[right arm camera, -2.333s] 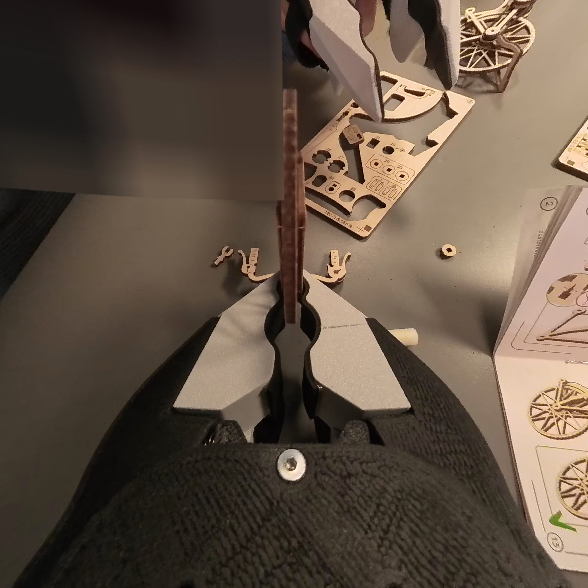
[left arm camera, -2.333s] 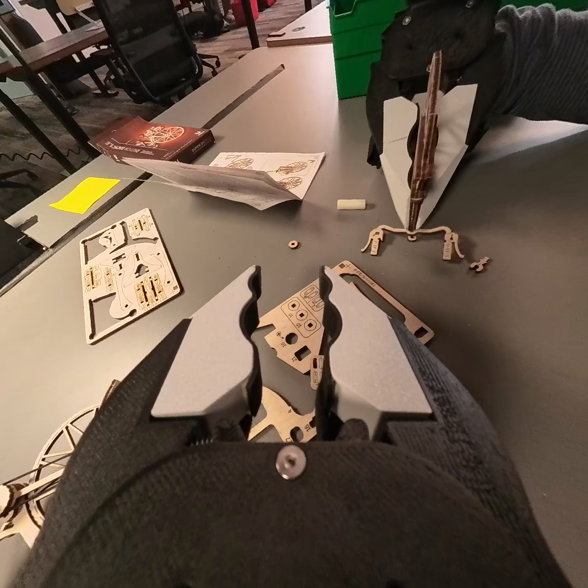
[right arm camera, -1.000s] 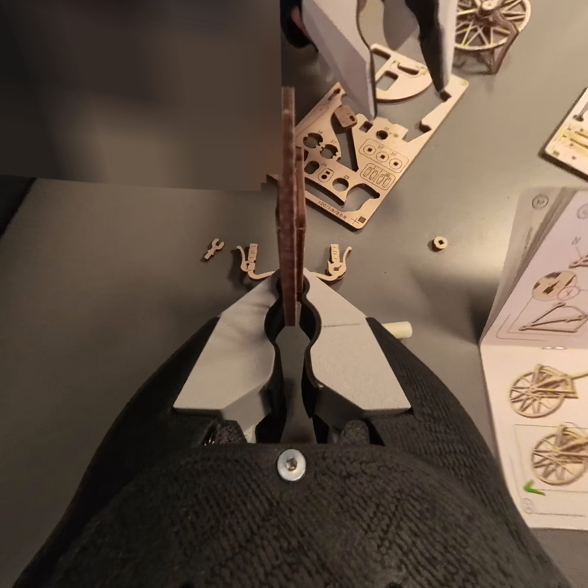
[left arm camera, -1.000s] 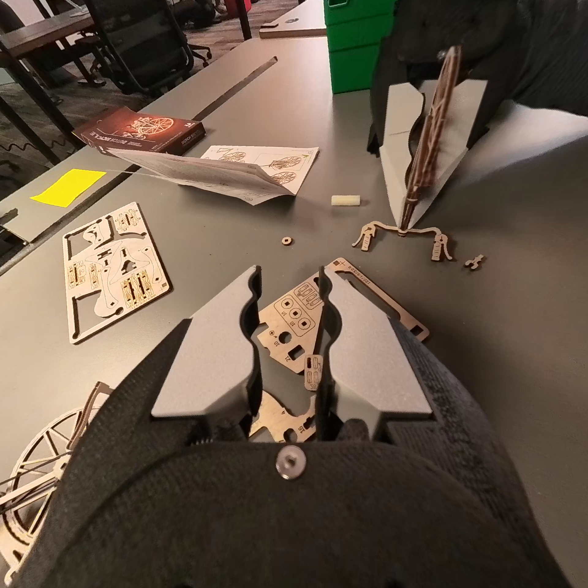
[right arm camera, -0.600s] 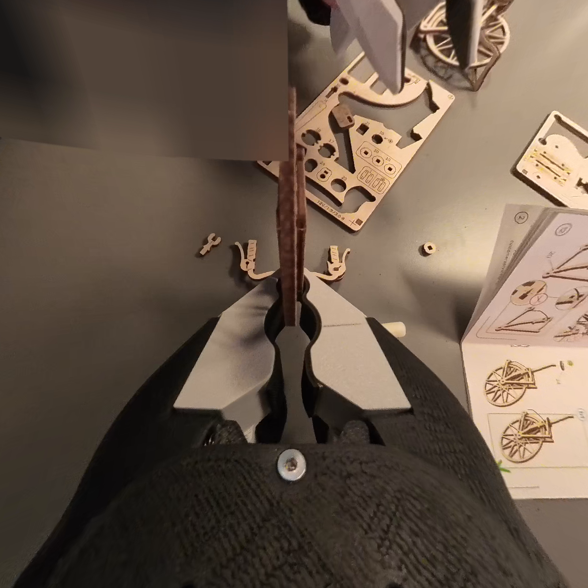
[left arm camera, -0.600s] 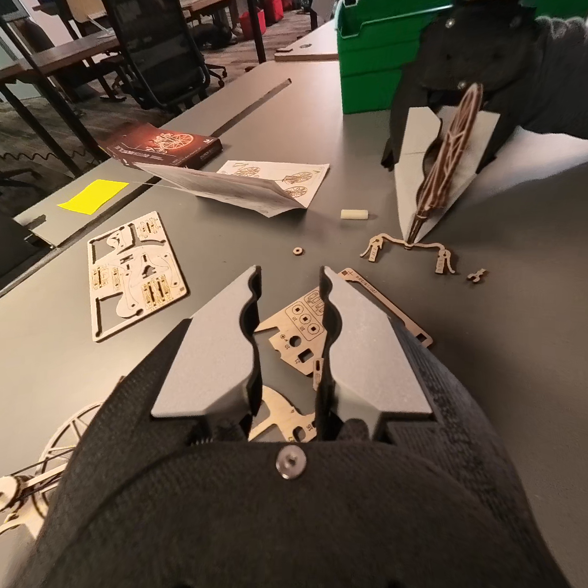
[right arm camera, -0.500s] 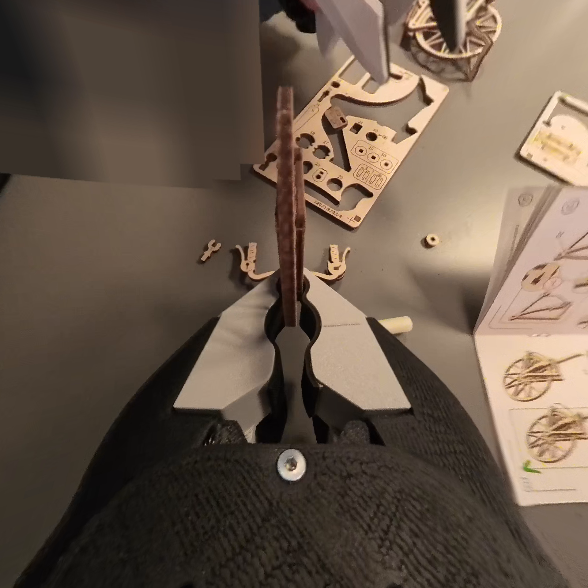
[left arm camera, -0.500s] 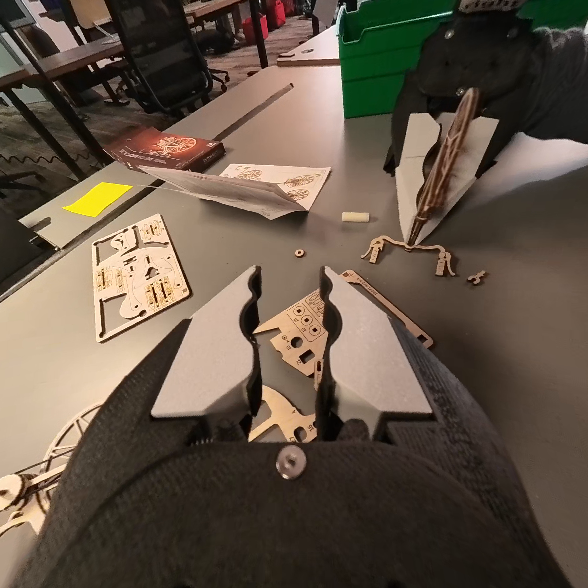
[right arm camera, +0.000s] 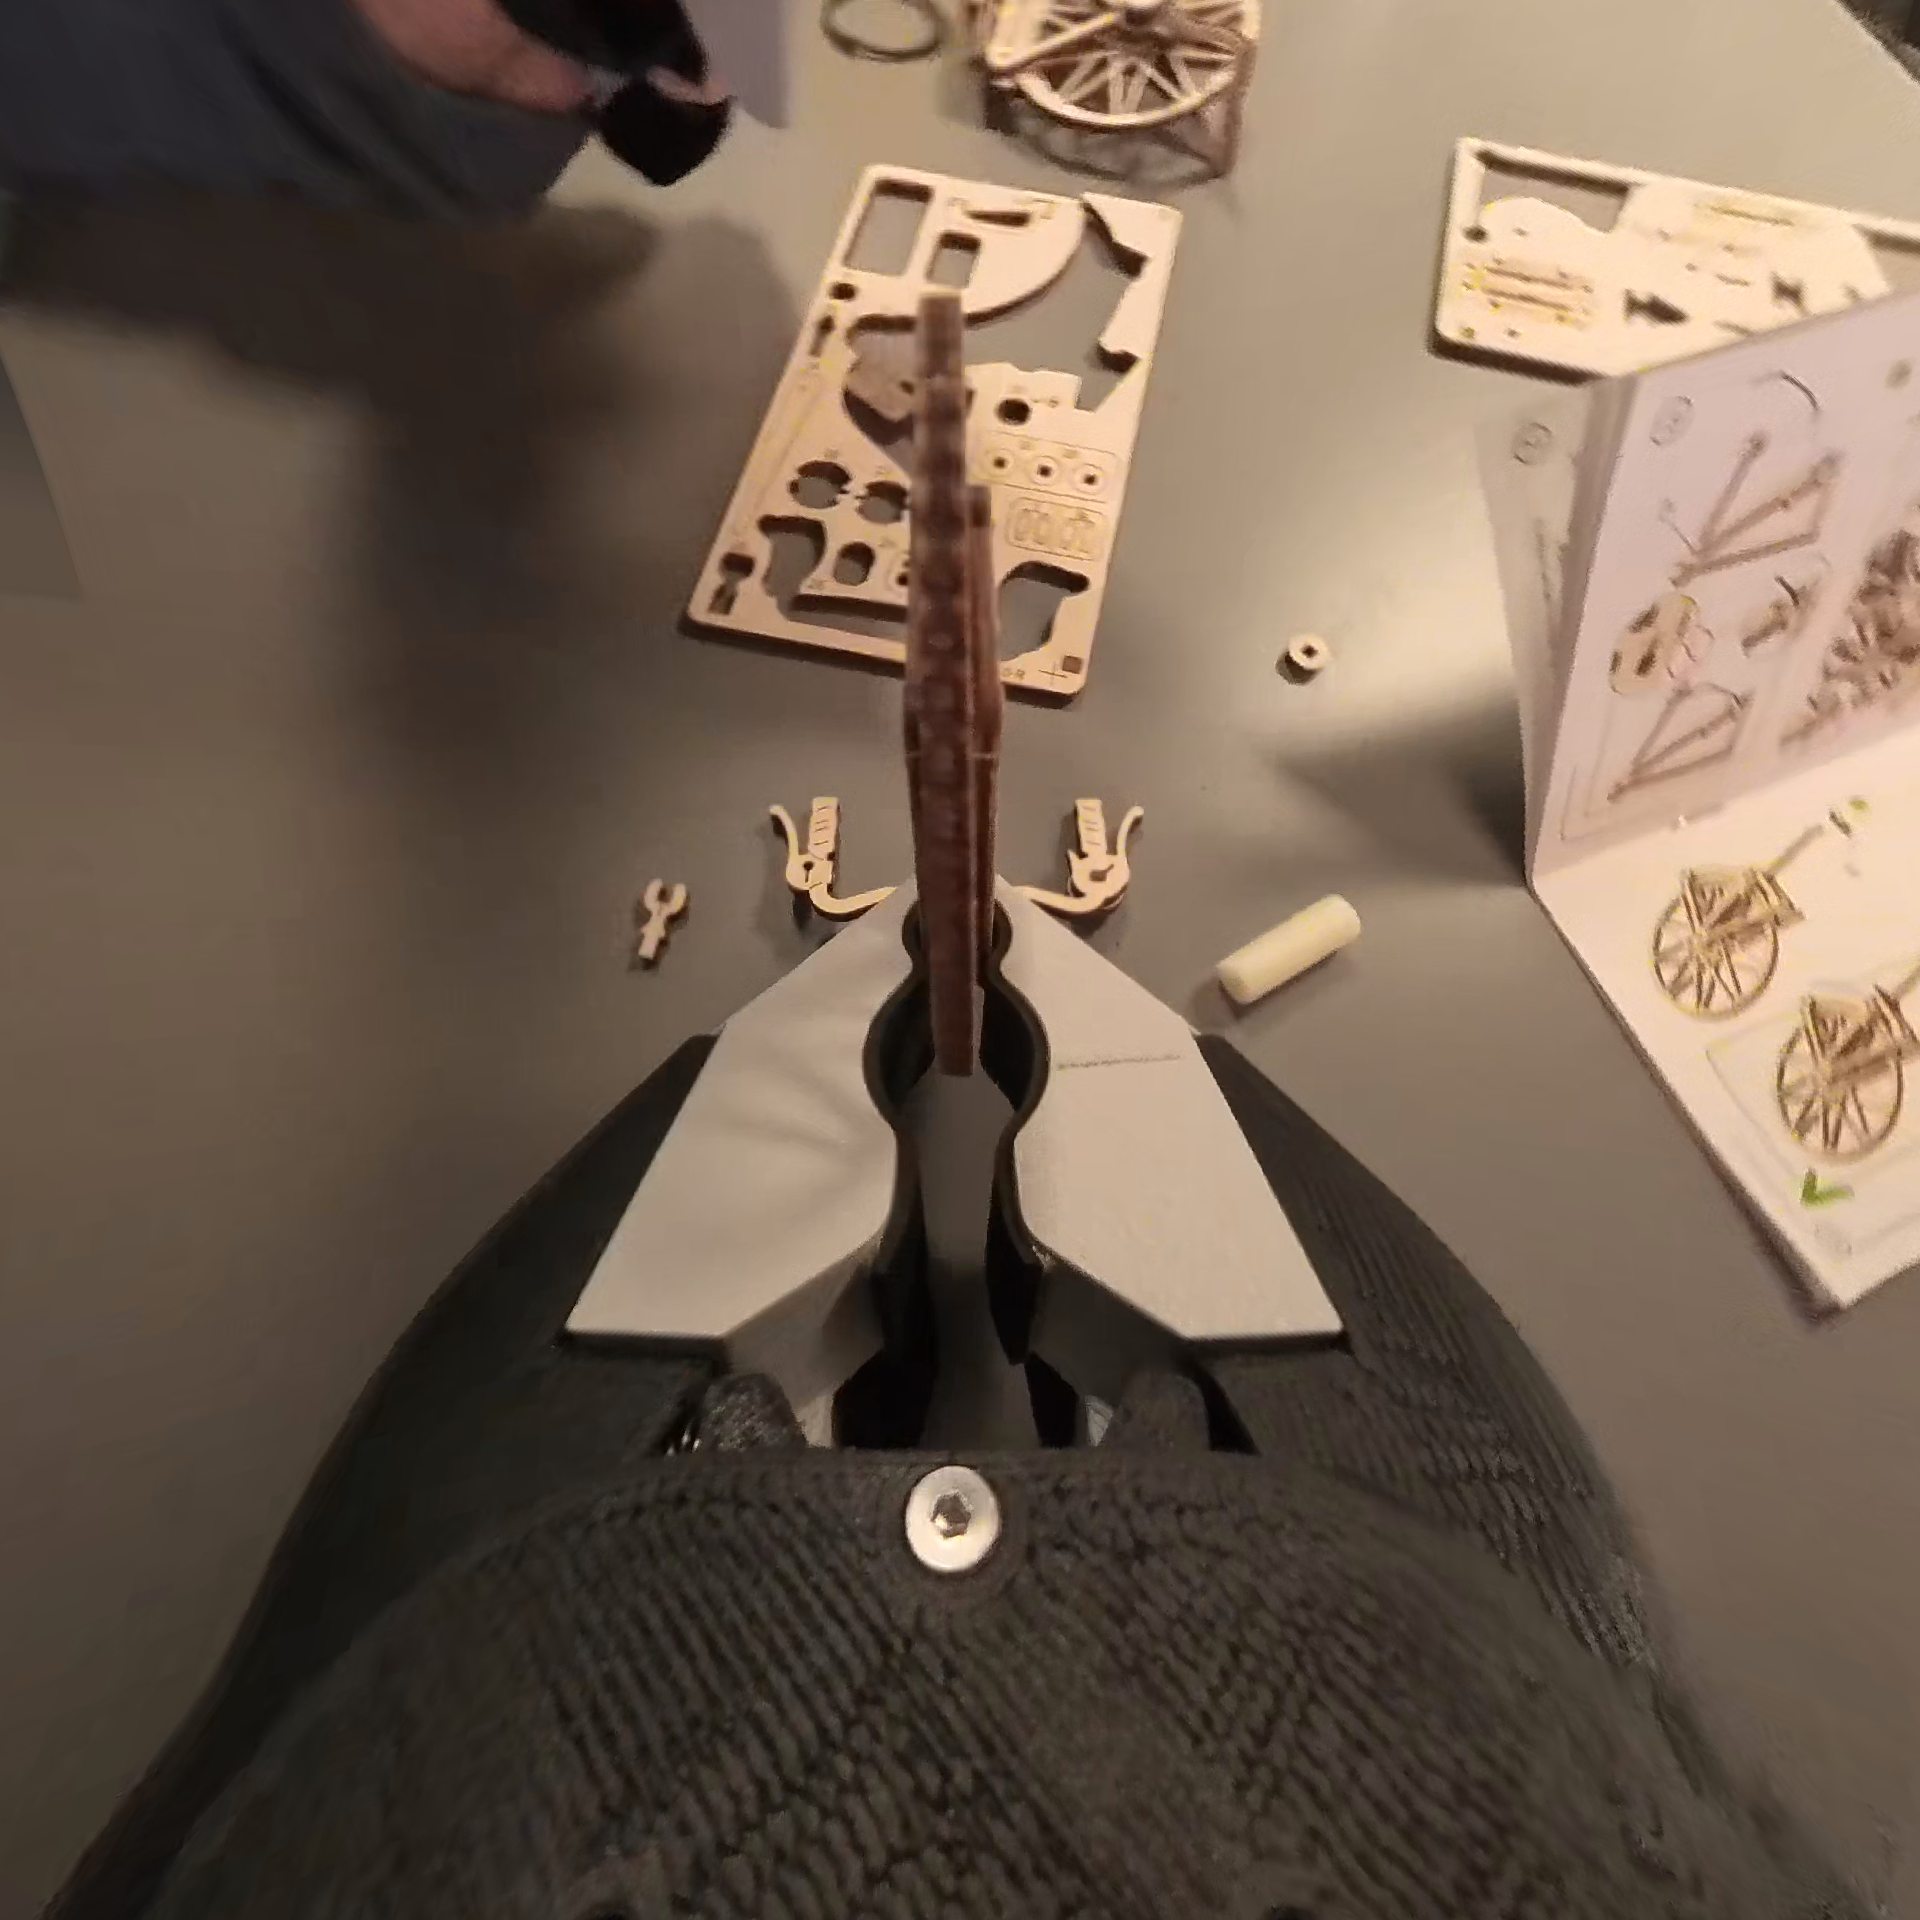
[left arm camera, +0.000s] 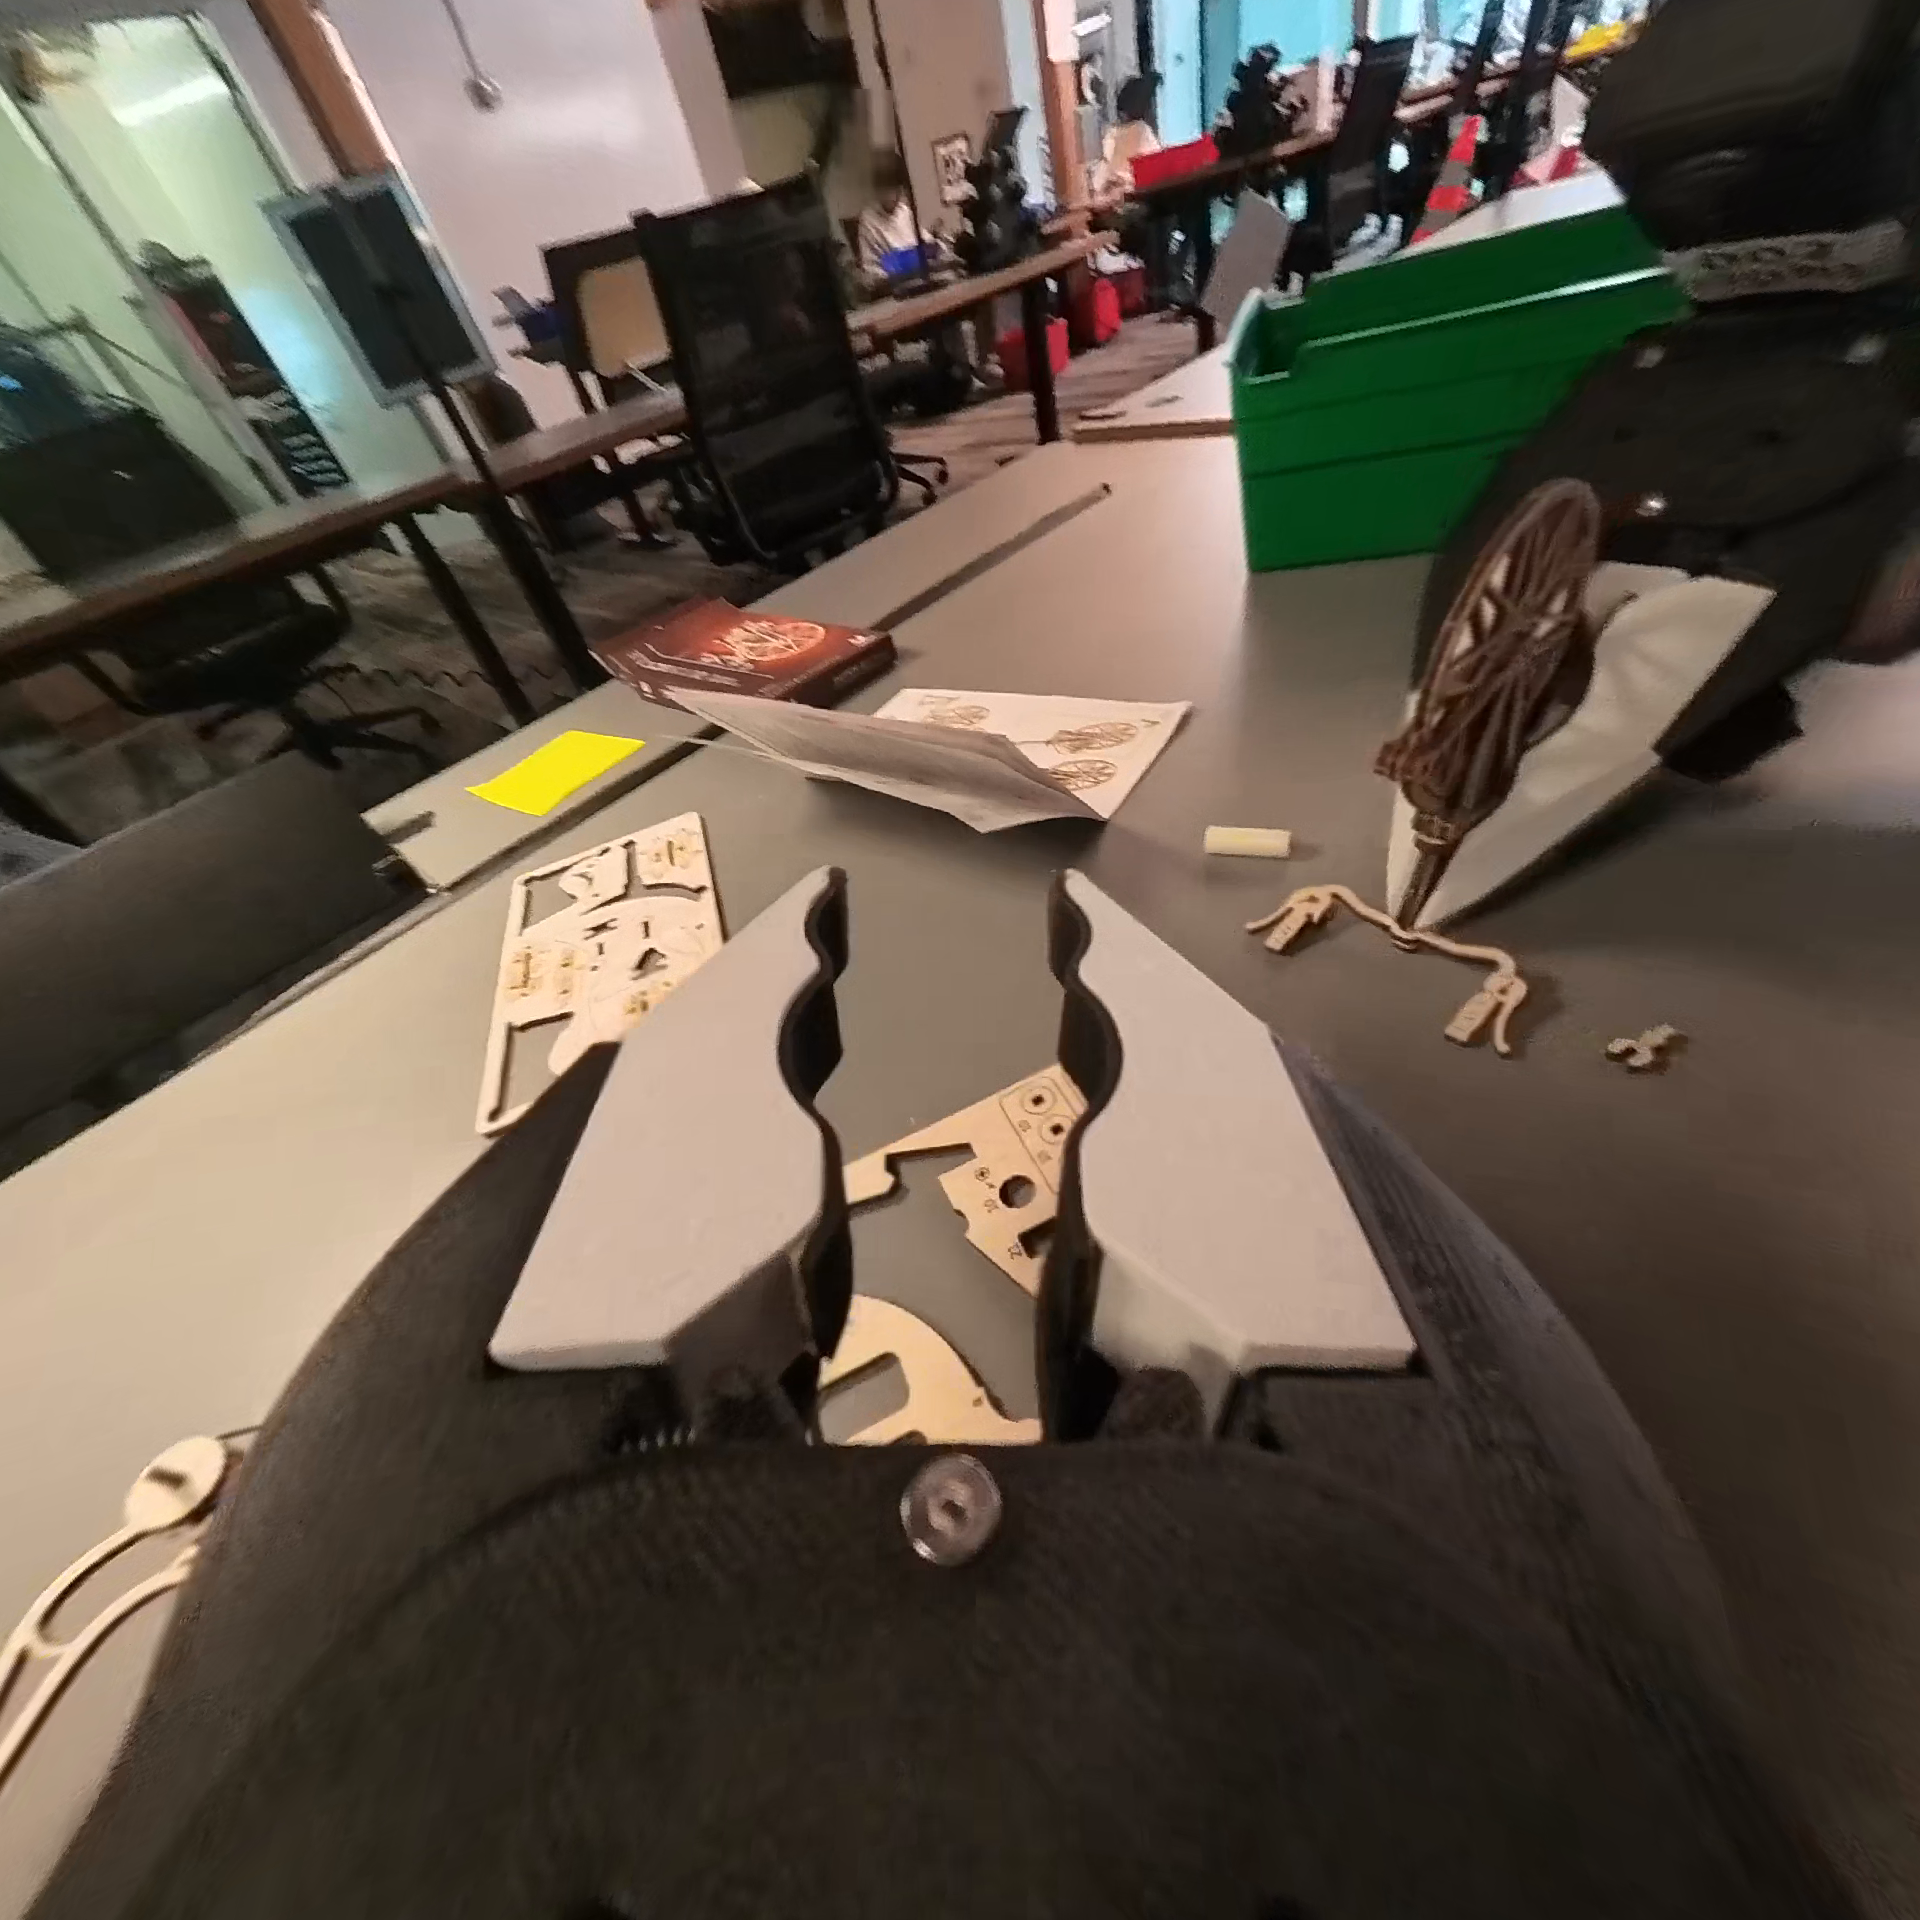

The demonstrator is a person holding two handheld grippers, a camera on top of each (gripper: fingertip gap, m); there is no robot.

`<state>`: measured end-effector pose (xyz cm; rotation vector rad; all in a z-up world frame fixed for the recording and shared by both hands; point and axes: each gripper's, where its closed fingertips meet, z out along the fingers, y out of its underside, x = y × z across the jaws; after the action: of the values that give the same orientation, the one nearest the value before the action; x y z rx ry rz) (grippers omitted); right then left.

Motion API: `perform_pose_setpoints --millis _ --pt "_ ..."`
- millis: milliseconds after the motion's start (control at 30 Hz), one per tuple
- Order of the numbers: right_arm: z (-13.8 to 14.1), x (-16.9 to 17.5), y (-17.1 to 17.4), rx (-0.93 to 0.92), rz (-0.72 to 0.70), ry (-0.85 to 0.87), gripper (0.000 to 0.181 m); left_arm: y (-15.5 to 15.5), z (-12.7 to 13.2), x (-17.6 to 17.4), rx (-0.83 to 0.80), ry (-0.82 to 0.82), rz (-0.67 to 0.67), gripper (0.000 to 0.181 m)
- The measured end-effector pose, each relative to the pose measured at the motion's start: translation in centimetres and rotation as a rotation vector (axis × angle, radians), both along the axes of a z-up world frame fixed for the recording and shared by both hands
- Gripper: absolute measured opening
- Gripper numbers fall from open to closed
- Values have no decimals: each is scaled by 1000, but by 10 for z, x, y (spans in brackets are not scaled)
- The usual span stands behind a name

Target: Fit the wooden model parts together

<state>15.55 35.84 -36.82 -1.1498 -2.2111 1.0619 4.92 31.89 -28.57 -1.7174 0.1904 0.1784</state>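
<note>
My right gripper (right arm camera: 951,925) is shut on a dark brown spoked wooden wheel (right arm camera: 948,644), held upright and edge-on, with its tips down at the middle of a pale wooden handlebar part (right arm camera: 816,862) lying on the table. The left wrist view shows that gripper (left arm camera: 1423,894), the wheel (left arm camera: 1496,644) and the handlebar part (left arm camera: 1486,1013) at the right. My left gripper (left arm camera: 945,904) is open and empty above a punched-out wooden sheet (left arm camera: 966,1153), which also shows in the right wrist view (right arm camera: 935,436).
On the grey table lie a small wrench-shaped piece (right arm camera: 657,914), a pale dowel (right arm camera: 1288,948), a small ring (right arm camera: 1304,657), a second sheet (right arm camera: 1662,270), an open instruction booklet (right arm camera: 1714,727) and a built wheel assembly (right arm camera: 1122,73). A green bin (left arm camera: 1403,416) and a brown box (left arm camera: 748,660) stand farther back. Spacing between my two grippers at the tips: around 15 centimeters.
My left gripper has risen and tilted up, still open, and has left the top of the right wrist view. The right gripper has kept its hold and leaned the wheel over.
</note>
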Motion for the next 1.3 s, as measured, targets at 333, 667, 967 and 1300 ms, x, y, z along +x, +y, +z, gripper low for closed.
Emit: perform_pose_setpoints --millis 333,667,967,1300 --pt "1 -1 2 -208 -260 -85 1 -26 28 -6 225 185 204 38" --pt "1 0 2 -169 -165 -97 2 -33 16 1 168 445 281 33" --pt "0 2 3 18 30 3 1 -29 8 -1 125 451 280 32" --pt "-1 3 4 73 -3 59 1 -29 6 -1 115 451 277 32"
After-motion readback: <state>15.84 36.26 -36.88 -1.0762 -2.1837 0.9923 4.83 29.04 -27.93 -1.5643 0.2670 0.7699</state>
